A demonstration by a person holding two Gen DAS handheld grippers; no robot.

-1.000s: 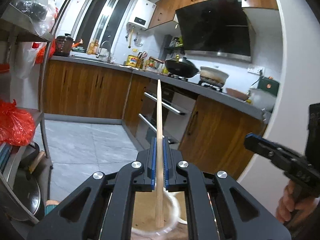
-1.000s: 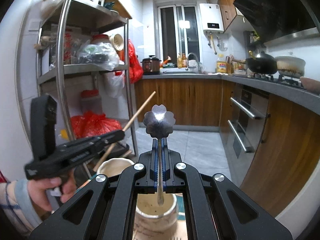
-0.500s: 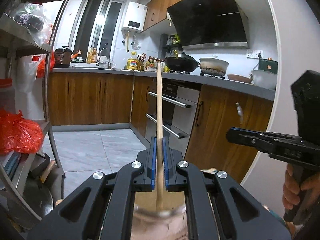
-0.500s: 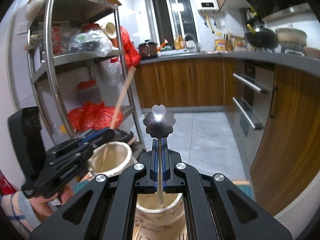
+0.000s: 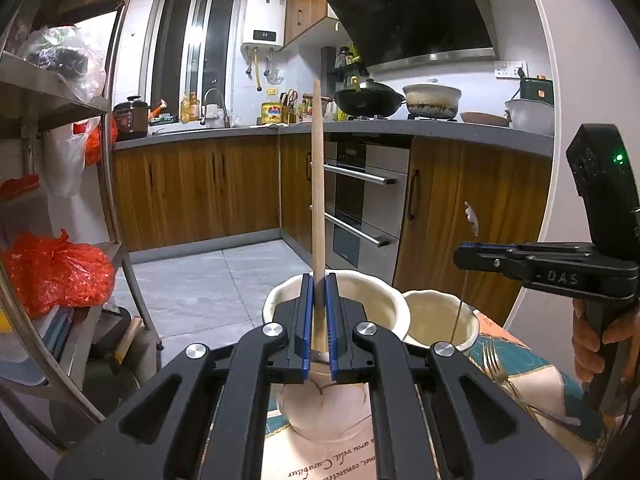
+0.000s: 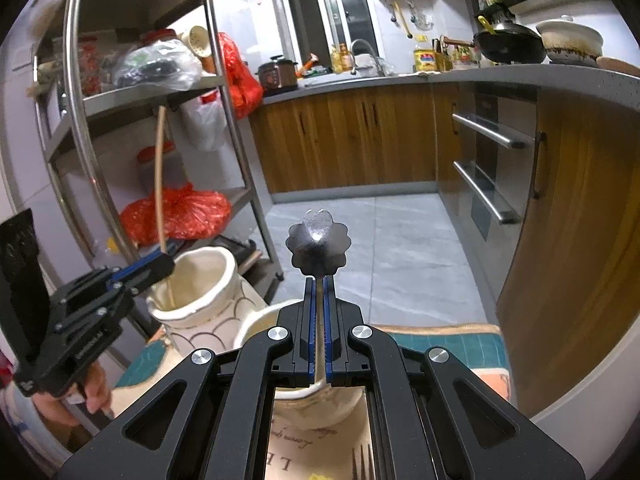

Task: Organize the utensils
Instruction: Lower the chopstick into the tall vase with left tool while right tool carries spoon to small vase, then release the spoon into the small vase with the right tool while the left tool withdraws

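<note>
My left gripper is shut on a long wooden chopstick that stands nearly upright. Its lower end dips into the mouth of a cream ceramic jar with a scale pattern. From the right wrist view, the same left gripper and chopstick are over that jar. My right gripper is shut on a thin metal utensil with a flower-shaped end. Its shaft reaches down into the second cream jar, the right jar in the left wrist view.
Both jars stand on a patterned cloth, where a fork lies to their right. A steel shelf rack with red bags stands to the left. Wooden cabinets and an oven lie beyond over a tiled floor.
Both grippers have sunk toward the jars. The chopstick has swung from slanted to nearly upright and its tip now sits in the left jar. The metal utensil has lowered into the right jar.
</note>
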